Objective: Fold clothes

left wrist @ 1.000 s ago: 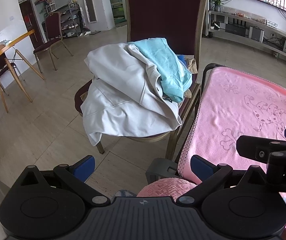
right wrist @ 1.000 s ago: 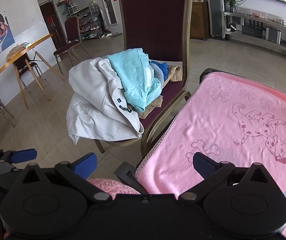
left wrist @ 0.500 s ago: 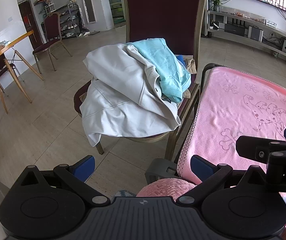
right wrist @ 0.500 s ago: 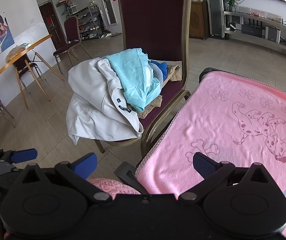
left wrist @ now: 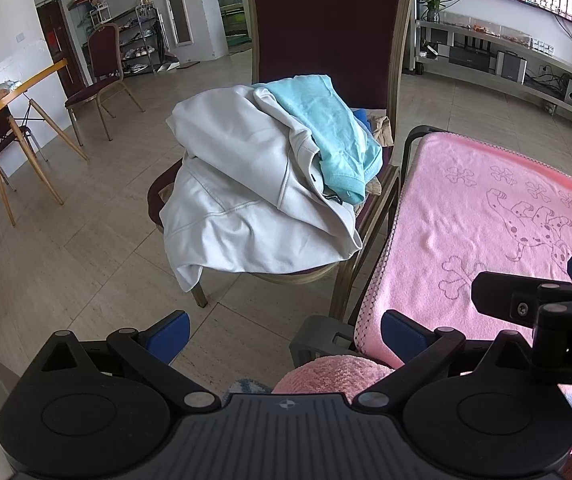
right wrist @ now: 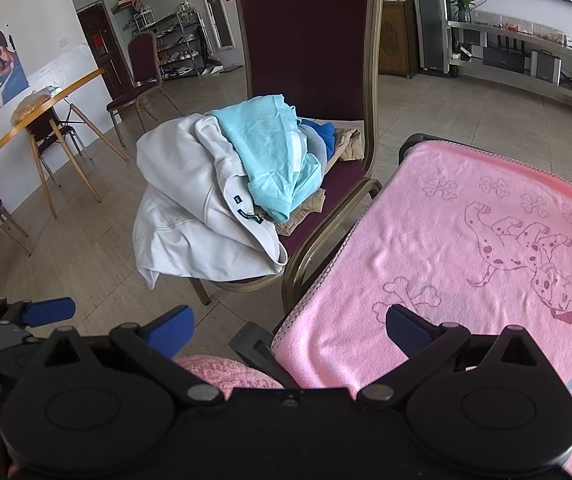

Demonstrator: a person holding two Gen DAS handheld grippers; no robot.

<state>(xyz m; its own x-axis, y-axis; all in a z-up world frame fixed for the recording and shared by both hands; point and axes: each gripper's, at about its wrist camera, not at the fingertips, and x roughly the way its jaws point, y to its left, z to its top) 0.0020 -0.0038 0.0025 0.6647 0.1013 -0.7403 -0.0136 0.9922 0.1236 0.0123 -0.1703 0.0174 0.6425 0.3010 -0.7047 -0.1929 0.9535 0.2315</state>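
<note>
Clothes pile (left wrist: 269,184): a white hooded sweatshirt (right wrist: 189,216) and a light blue knit top (left wrist: 330,128) are lying heaped on the seat of the maroon padded chair with a brass-coloured frame (left wrist: 326,20), just beside the tabletop's left edge.
Left tongs (left wrist: 281,330): they are hovering low in front of the chair, blue-tipped fingers spread wide, gripping nothing.
Right tongs (right wrist: 290,326): they are hanging over the tabletop's near left corner, fingers wide apart and empty, pointing toward the chair.
Tabletop: the pink dog-print towel (right wrist: 466,240) is covering it, lying flat and bare.
Open room: tiled floor (left wrist: 65,248) is lying open left of the chair.
Long axis: the sweatshirt is running from the chair back down toward the tongs, its hem drooping over the seat's front edge.
</note>
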